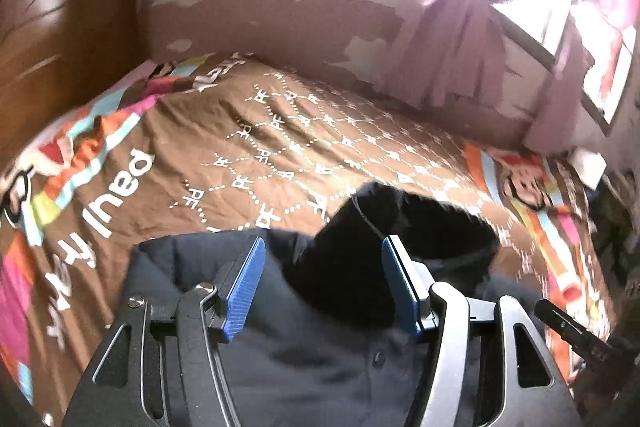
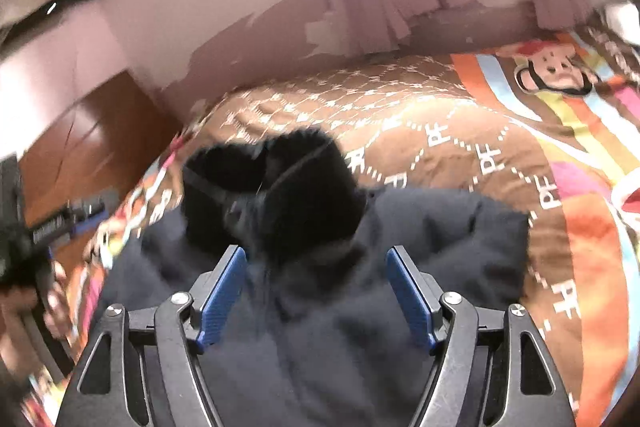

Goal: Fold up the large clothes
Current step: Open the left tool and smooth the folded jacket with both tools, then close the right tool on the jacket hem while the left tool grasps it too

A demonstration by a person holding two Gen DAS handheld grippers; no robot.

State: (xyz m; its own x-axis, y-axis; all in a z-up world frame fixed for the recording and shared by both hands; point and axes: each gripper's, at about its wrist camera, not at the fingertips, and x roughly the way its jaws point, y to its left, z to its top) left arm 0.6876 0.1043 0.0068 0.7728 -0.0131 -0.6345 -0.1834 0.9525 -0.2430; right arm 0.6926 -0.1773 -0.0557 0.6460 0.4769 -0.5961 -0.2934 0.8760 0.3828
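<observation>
Dark coat (image 2: 320,327) lies bunched on bed (image 1: 240,131), hood up (folded partly at best); left claw (image 1: 322,287), right claw (image 2: 316,291) both agape, empty

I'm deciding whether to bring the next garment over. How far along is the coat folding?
Looks partly folded: the navy coat lies as a compact bundle on the bedspread. Nothing in hand: left gripper and right gripper both open. The black fur hood still sticks out.

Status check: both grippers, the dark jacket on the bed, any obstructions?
Left gripper open, empty. Right gripper open, empty. Dark navy padded jacket with black fur hood lies on brown patterned bedspread. Nothing obstructing.
</observation>
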